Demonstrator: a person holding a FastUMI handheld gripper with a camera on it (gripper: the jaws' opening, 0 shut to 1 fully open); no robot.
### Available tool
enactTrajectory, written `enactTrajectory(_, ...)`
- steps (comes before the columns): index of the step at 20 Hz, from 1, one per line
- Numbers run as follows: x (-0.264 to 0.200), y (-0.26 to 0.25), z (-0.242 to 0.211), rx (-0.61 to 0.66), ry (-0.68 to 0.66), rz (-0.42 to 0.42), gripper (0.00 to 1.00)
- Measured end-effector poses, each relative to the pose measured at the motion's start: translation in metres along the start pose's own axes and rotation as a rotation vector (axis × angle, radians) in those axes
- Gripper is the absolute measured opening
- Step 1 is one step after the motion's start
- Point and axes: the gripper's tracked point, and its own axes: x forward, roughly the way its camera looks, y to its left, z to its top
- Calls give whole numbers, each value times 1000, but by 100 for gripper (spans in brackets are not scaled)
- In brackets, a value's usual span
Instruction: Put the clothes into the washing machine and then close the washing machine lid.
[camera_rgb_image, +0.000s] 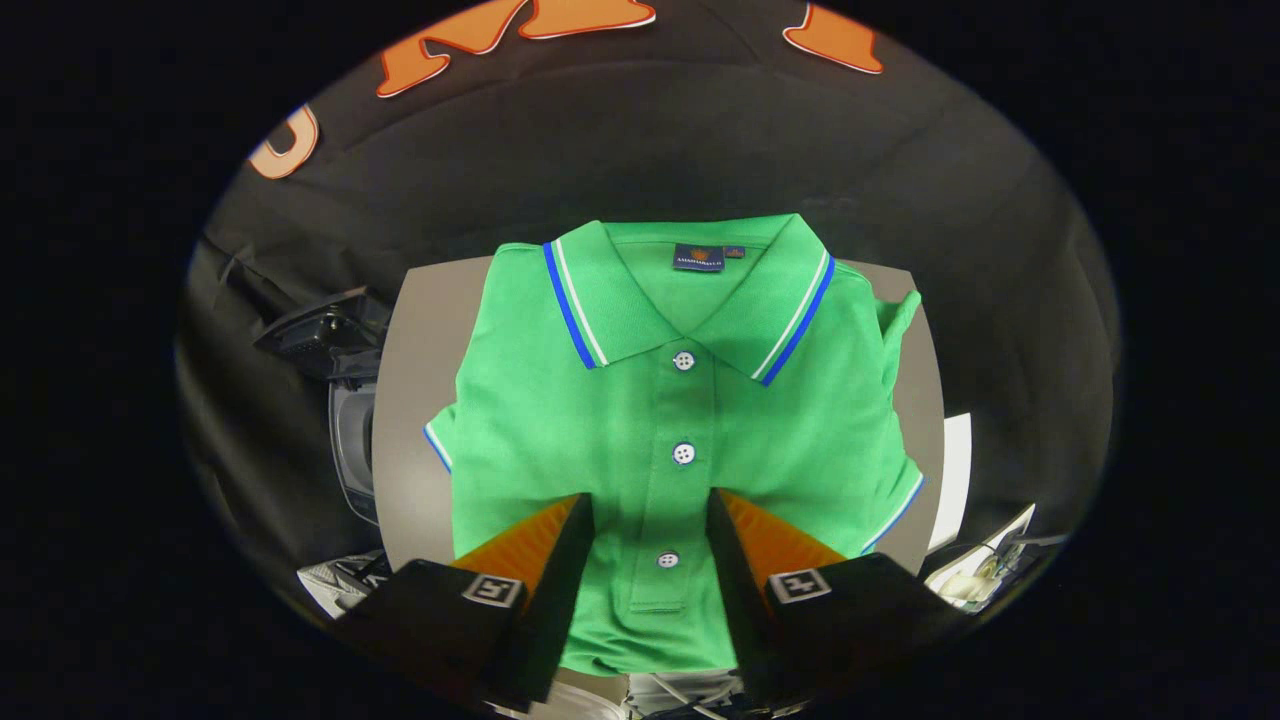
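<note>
Gripper view looks down on a folded green polo shirt (680, 420) lying flat on a grey table (420, 400), collar away from the gripper and button placket running straight toward it. The gripper (650, 525) hangs over the shirt's near half with its fingers spread fairly wide and nothing between them but the placket and lowest button seen below; whether the tips touch the cloth cannot be told.

The shirt is judged light, soft and limp. It will not hold its folded shape once lifted: sleeves and hem are likely to drop and trail, and the layers may slide apart. The knit looks matte, so slipping from the pads seems a small risk, provided enough cloth is gathered. The placket, just ahead of the fingers, is the stiffest and thickest strip and a fair place to pinch; a bite that catches several folded layers there, or at the collar beyond, would carry more of the garment at once. A shallow pinch might lift only the top layer.

A dark machine part (330, 340) shows beside the table, beyond the shirt's sleeve; it may belong to the washing machine, but that cannot be confirmed.
</note>
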Motion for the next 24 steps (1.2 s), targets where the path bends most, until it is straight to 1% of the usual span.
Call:
enactTrajectory(2, -1, -9, 0, -5, -3, 9, 51)
enactTrajectory(4, -5, -7, -2, -19, -9, 17, 31)
enactTrajectory(5, -7, -5, 3, -29, -28, 33, 24)
enactTrajectory(7, -12, -5, 3, 8, -89, 55, 14)
enactTrajectory(8, -14, -5, 2, 24, -148, 93, 9)
enactTrajectory(10, -14, -5, 3, 51, -320, 192, 9)
enactTrajectory(12, -21, -5, 8, 151, -531, 299, 8)
enactTrajectory(14, -28, -5, 4, 207, -712, 392, 8)
enactTrajectory(16, -38, -7, 7, 219, -852, 456, 8)
enactTrajectory(19, -75, -11, 18, 230, -1071, 553, 8)
enactTrajectory(21, -98, -17, 25, 208, -1169, 581, 8)
enactTrajectory(23, -113, -13, 17, 193, -1198, 604, 8)
enactTrajectory(24, -125, -13, 7, 192, -1209, 600, 8)
